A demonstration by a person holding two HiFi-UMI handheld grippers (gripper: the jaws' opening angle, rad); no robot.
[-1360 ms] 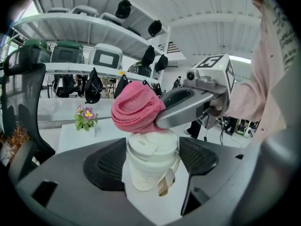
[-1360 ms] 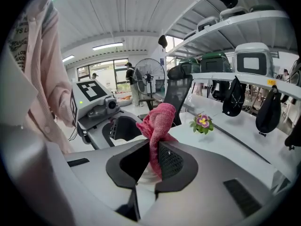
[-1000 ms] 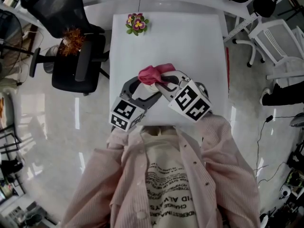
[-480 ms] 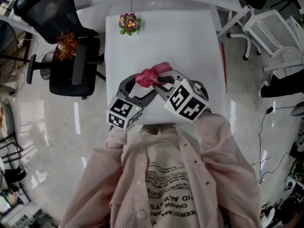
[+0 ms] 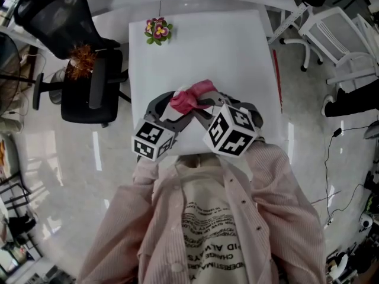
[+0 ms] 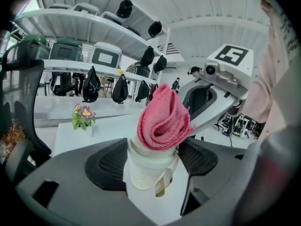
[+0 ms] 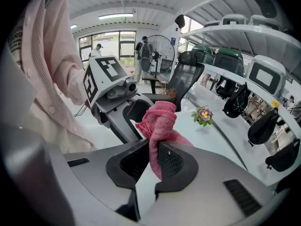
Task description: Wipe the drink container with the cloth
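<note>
While the left gripper (image 6: 153, 160) stays clamped round the white drink container (image 6: 145, 172) at the table's (image 5: 237, 46) near end, the right gripper (image 7: 151, 160), pinching the pink cloth (image 7: 159, 119), has rolled slightly over its rim, so wiping looks under way.

A white table (image 5: 237, 58) is set on a glossy pale floor (image 5: 71, 176). A black office chair (image 5: 89, 81) is placed left of the table, a white chair (image 5: 343, 34) to its right, and a flower pot (image 5: 157, 29) at its far edge.
</note>
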